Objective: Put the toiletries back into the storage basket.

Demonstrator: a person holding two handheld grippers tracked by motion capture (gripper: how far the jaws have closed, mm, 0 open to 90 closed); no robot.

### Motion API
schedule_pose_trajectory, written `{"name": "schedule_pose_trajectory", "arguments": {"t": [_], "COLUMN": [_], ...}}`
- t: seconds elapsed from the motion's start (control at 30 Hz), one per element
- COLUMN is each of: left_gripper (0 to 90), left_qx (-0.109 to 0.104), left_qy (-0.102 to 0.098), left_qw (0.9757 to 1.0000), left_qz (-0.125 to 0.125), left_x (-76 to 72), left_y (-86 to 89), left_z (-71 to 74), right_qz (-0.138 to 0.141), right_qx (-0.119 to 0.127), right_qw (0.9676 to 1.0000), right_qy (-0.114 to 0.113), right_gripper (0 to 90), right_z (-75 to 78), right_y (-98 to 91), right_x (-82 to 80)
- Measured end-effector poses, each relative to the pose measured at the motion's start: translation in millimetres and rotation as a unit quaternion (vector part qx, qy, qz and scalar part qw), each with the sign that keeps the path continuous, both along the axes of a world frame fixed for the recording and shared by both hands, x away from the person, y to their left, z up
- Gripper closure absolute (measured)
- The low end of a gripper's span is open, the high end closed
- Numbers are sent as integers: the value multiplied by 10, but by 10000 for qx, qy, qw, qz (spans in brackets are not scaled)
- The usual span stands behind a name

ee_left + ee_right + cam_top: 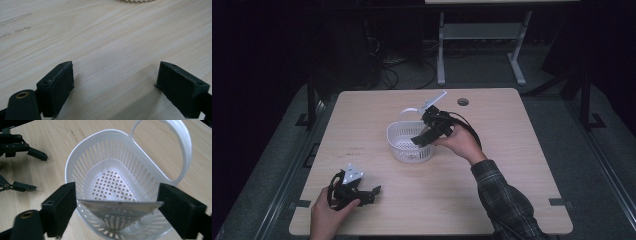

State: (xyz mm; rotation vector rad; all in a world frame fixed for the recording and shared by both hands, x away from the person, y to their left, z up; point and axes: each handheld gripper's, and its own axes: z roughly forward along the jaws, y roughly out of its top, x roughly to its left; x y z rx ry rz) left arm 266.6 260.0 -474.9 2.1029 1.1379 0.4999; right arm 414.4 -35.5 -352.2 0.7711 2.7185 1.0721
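A: Near edge of the pale wooden desk [512,150], left-hand corner. What is there?

B: The left gripper [371,192], held in the person's left hand [326,215], low over the bare wood. In the left gripper view its two black jaws stand wide apart, with nothing but desk grain between them.

A: And towards the middle of the desk?

B: The white perforated plastic basket [404,145] with slotted walls and a loop handle stands upright there, well apart from the left gripper. The right hand [462,142] holds the right gripper [422,140] tilted down over the basket's right-hand rim.

A: What lies between its jaws?

B: In the right gripper view, a flat translucent silvery plastic packet [117,210] with serrated edges spans the gap from one black pad to the other, hanging over the basket's open mouth. The jaws stand wide; whether the pads press on the packet or merely flank it, I cannot tell.

A: Beyond the basket?

B: A round cable hole [463,102] near the far edge of the desk; past that, the white legs of another table [441,55] on the dark floor.
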Motion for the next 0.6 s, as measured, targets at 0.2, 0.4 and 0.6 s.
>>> {"name": "schedule_pose_trajectory", "arguments": {"t": [0.2, 0.4, 0.6], "left_gripper": [129, 129, 129], "left_qx": [-14, -24, -16], "left_qy": [-8, -15, -17], "left_qw": [10000, 10000, 10000], "left_qz": [10, 26, 20], "left_x": [1, 1, 2], "left_y": [-3, -5, -4], "left_z": [-2, -3, -2], "right_qz": [-47, -157, -349], "right_qx": [37, 132, 266], "right_qw": [9999, 9996, 9988], "right_qy": [-106, -175, -207], "right_gripper": [136, 135, 135], "right_z": [43, 9, -52], "right_y": [-157, -352, -544], "right_x": [-111, -239, -346]}}
